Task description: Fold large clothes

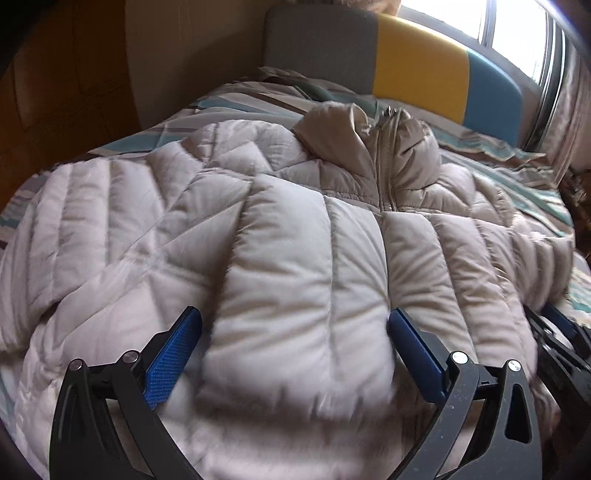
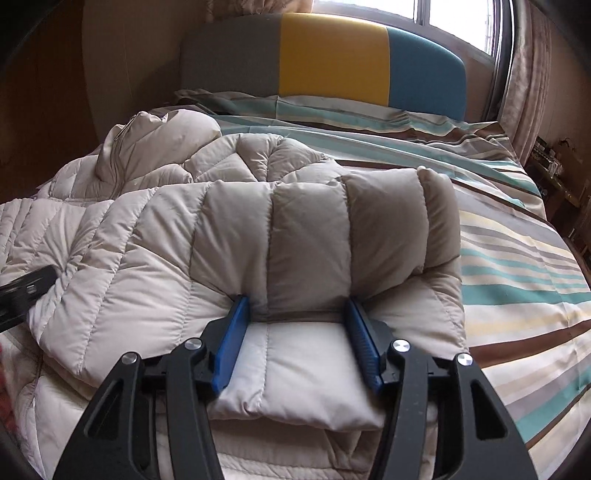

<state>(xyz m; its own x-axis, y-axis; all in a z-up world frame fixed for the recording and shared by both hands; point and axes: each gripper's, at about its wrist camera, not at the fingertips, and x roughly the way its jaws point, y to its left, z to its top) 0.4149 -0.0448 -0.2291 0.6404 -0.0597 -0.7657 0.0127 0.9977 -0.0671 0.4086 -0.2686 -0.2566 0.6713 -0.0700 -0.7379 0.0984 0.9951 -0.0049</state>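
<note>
A beige quilted puffer jacket lies on the bed, zipper and collar toward the headboard. My left gripper is open, its blue pads either side of a puffy fold of the jacket's lower part. In the right wrist view the jacket has a sleeve folded across it. My right gripper is open, its jaws around the sleeve's cuff end without pinching it. The left gripper's black body shows at the left edge there.
The bed has a striped teal, brown and cream cover. A grey, yellow and blue headboard stands at the far end under a window. Curtains hang at right. A wooden wall is at left.
</note>
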